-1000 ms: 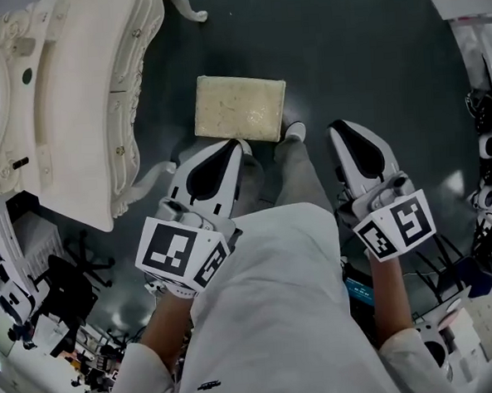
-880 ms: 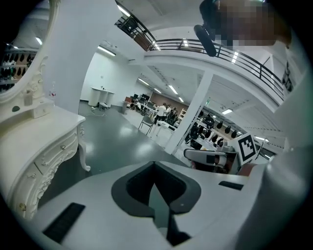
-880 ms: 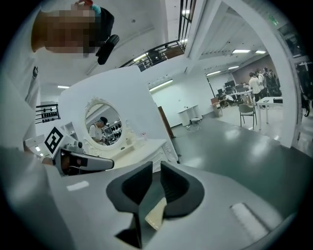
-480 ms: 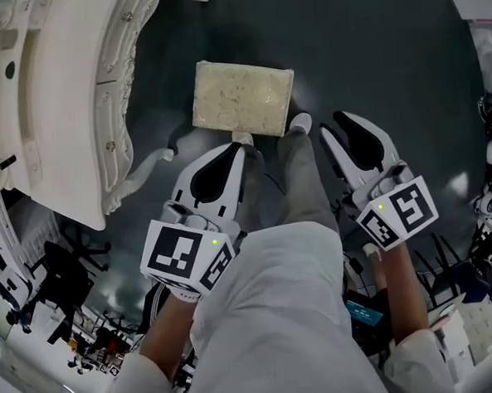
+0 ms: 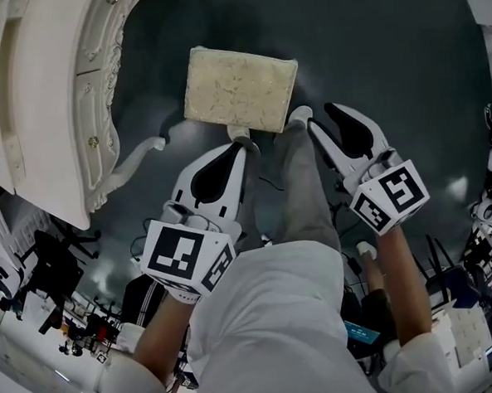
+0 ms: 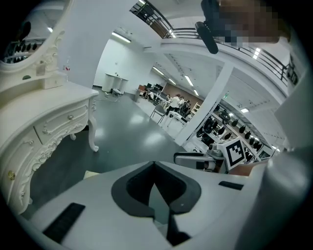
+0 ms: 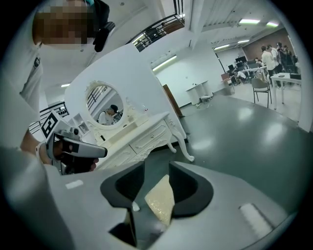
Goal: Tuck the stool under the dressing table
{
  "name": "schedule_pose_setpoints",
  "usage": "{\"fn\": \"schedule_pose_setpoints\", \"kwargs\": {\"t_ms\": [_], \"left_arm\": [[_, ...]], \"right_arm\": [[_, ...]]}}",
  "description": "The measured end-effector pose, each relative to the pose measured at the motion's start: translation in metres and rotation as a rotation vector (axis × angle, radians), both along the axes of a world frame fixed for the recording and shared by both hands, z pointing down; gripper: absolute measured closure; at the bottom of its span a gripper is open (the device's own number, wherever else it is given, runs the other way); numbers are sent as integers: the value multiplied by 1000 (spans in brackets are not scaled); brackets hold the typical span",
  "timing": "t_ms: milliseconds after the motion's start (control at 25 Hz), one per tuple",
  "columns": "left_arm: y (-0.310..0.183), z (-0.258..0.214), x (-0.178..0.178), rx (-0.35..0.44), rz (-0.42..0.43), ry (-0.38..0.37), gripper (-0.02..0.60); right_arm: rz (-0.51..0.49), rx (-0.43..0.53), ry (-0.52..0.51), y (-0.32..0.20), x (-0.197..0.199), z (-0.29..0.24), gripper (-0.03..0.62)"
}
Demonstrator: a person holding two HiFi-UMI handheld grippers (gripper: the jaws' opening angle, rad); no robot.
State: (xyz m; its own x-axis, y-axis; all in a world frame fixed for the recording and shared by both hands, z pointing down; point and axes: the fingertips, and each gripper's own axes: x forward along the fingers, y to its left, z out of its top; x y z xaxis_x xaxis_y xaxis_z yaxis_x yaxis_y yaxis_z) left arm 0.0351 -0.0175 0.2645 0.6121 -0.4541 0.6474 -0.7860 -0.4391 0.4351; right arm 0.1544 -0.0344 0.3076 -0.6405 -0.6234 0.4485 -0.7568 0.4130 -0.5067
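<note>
near the stool (image 5: pixel 239 88), left gripper (image 5: pixel 241 144) tilts down, closed on nothing; right gripper (image 5: pixel 318 119) tilts down too, jaws just opening, seemingly empty.

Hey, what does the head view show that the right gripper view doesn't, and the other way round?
Only the head view: the whole cushioned top of the stool from above, and the person's grey trouser leg just behind it. Only the right gripper view: the oval mirror and people at far desks. Both: the stool (only a corner in the right gripper view), the dressing table and the left gripper.
</note>
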Motion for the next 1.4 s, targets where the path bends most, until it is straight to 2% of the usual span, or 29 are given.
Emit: {"fn": "schedule_pose_setpoints", "kwargs": {"t_ms": [200,360,680,1040,1400], "left_arm": [[9,31,9,-36,-16,-18,575],[7,55,7,-54,-68,-31,575],[14,104,10,-114,-127,-54,575],[13,143,16,-112,-123,-81,575],[18,189,9,-154,-102,-101,575]], "right_arm": [[-35,-40,-2,2,0,38,415],[-43,-82,-17,0,0,71,393],[-21,-158,-32,2,15,139,387],[-42,-223,-57,5,14,195,357],[21,-299,-96,11,9,244,330]]}}
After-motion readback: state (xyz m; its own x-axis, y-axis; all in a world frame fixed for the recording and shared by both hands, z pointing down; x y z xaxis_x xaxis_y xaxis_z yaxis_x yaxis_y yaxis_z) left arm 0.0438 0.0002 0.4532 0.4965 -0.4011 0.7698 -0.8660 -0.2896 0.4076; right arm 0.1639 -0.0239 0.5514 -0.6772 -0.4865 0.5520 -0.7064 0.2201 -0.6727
